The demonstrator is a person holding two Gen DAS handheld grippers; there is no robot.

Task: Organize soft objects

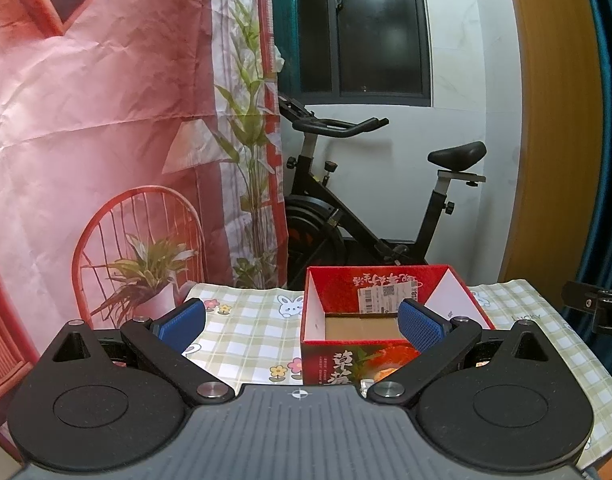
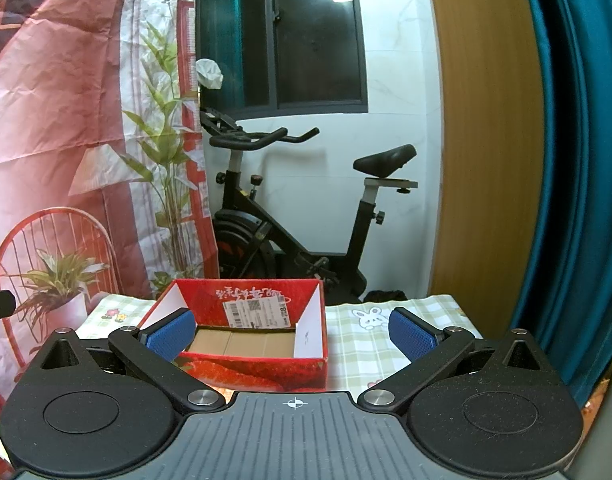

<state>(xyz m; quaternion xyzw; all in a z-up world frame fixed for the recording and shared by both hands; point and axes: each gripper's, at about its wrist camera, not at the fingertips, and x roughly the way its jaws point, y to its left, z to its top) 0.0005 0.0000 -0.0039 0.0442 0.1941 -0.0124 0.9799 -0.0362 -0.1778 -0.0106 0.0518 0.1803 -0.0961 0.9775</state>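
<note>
**Checked cloth, one red box, both grippers released**

Behind the table (image 2: 358, 344) stand an exercise bike (image 2: 289, 216), a dark window (image 2: 306, 32) and a red printed backdrop (image 1: 85, 120); a teal curtain (image 2: 578, 160) hangs at 3 o'clock in the right wrist view.

On the checked cloth (image 1: 245, 332) sits an open red box (image 2: 245, 320). Its mouth faces up, showing a bare cardboard floor. Its long axis runs from 9 to 3 o'clock in the right wrist view. A shipping label (image 2: 255, 311) is on the inner far wall, beside text printed upside down.

Left gripper (image 1: 301, 322): jaws wide apart, holding nothing; the box lies toward 1 o'clock, behind the right pad (image 1: 422, 328).

Right gripper (image 2: 291, 334): jaws also spread, holding nothing; the box lies toward 11 o'clock, behind the left pad (image 2: 171, 334).

No soft objects can be seen.
</note>
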